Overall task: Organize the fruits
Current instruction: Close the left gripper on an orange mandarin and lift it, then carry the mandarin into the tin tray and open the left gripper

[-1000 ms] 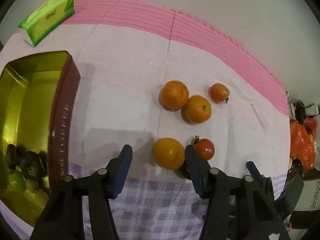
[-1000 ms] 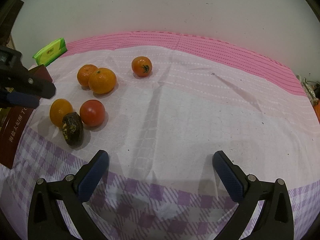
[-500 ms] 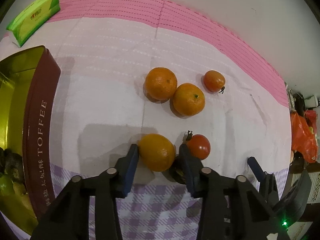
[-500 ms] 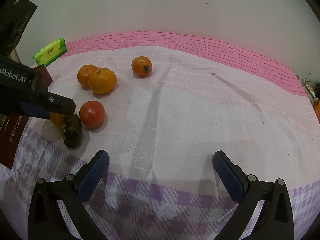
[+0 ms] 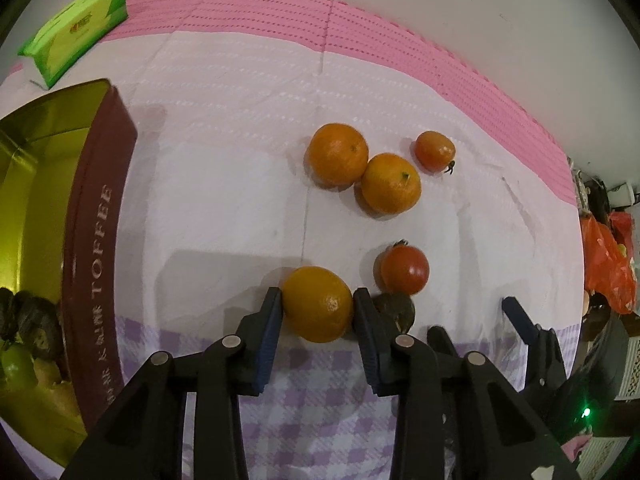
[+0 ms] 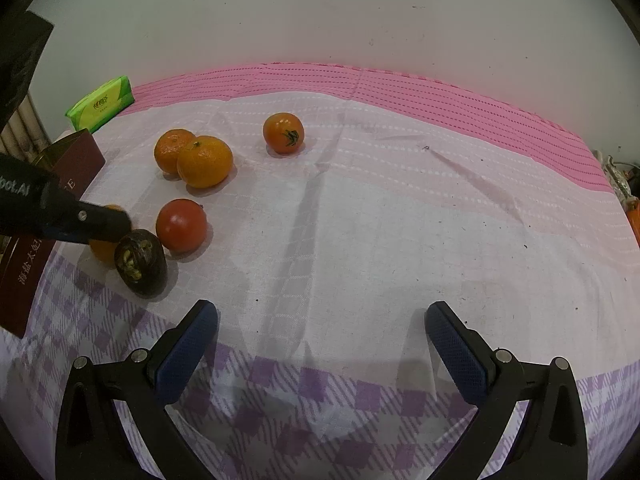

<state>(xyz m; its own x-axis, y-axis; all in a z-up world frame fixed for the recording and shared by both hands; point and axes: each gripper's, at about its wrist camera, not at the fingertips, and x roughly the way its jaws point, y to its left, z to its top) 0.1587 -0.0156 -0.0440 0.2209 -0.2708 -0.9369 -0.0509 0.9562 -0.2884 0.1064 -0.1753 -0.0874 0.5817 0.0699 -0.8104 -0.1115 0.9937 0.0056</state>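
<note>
My left gripper [image 5: 318, 303] is shut on an orange [image 5: 318, 303] that rests on the cloth, both blue pads pressed against its sides. A dark brown fruit [image 5: 396, 309] lies just right of it, with a red tomato [image 5: 405, 270] behind. Two more oranges [image 5: 338, 154] [image 5: 391, 183] touch each other further back, beside a small tomato [image 5: 434, 151]. In the right wrist view my right gripper [image 6: 320, 328] stands open over bare cloth, and the left gripper's finger [image 6: 92, 224] hides most of the held orange [image 6: 102, 250].
An open gold-lined toffee tin [image 5: 96, 240] with maroon walls sits at the left, several fruits inside. A green tissue pack [image 5: 76, 36] lies at the back left. Orange bags [image 5: 608, 256] hang past the table's right edge. A white wall runs behind.
My left gripper has come down around the nearest orange and its jaws have closed onto it. The right gripper has not moved.
</note>
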